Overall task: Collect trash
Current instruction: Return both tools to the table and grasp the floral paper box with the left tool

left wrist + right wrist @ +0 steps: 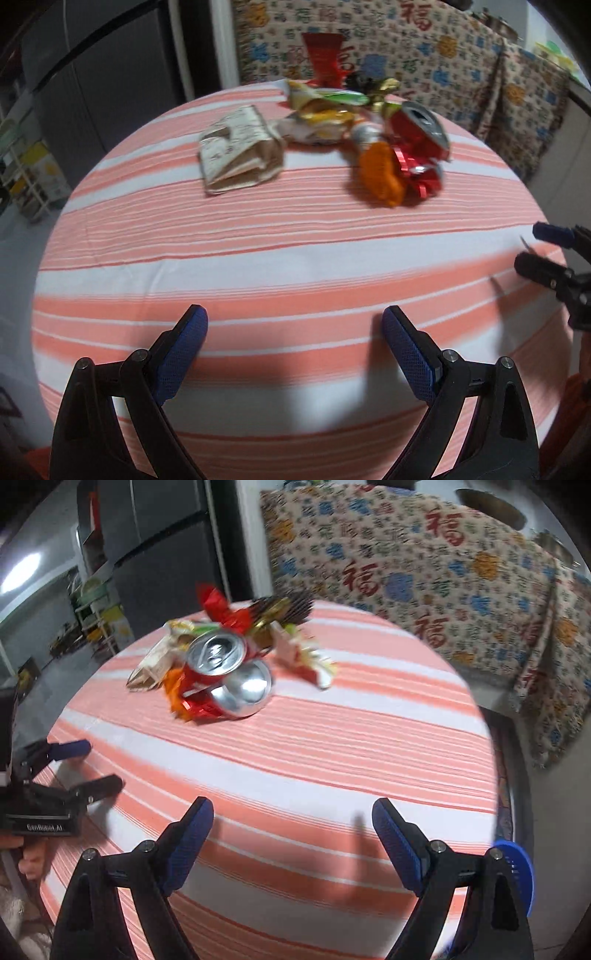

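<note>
Trash pile [325, 125] sits upper centre on tabletop [258, 266]. Left hand-held gripper [293, 325] and right hand-held gripper [291, 812] both agape, empty. Rec: approach the crushed can [225, 672] first, straddle its body.

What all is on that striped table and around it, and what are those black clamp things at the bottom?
Crushed red aluminium drink can: one, red and silver, far part of the table, in the litter pile.
Crumpled beige paper wrapper: one, beige with print, left end of the pile.
Orange crinkled wrapper: one, orange, touching the can.
Other snack wrappers: several, yellow, green, gold and red, back of the pile; count unclear.
Round table with pink and white striped cloth: one, under everything.
Patterned fabric cover: cream with red characters and blue flowers, behind the table.
Grey refrigerator: one, back left.
Left tool: black with blue pads, open, empty.
Right tool: same, open, empty.
</note>
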Motion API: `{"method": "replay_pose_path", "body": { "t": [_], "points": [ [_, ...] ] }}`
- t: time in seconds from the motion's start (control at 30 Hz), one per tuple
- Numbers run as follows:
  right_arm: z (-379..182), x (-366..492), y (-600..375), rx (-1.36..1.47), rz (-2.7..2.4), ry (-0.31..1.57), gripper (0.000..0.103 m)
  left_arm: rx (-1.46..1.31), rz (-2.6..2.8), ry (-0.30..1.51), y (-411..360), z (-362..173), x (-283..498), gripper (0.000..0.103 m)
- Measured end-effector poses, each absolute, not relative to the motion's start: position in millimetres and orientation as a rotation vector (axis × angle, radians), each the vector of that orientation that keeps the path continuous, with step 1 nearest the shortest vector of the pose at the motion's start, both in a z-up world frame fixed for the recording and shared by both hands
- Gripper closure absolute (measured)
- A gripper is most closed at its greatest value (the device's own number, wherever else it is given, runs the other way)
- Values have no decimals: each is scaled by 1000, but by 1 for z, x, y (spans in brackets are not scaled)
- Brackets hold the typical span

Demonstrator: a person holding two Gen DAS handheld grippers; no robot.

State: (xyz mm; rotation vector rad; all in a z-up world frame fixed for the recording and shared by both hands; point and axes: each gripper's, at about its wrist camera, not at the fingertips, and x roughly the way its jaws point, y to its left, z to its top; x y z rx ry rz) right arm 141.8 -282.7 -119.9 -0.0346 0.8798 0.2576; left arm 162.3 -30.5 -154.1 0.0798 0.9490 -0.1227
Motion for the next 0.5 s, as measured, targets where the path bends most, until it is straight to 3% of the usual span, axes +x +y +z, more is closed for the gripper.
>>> {"method": "replay_pose_path", "body": {
  "t": [0.23,0.5],
  "points": [
    [-140,153,-246,-124,251,913,11,82,-115,949,-16,-159,181,0],
    [-139,166,-243,-115,246,924,0,79,-119,945,-14,-157,219,0]
  ]
}}
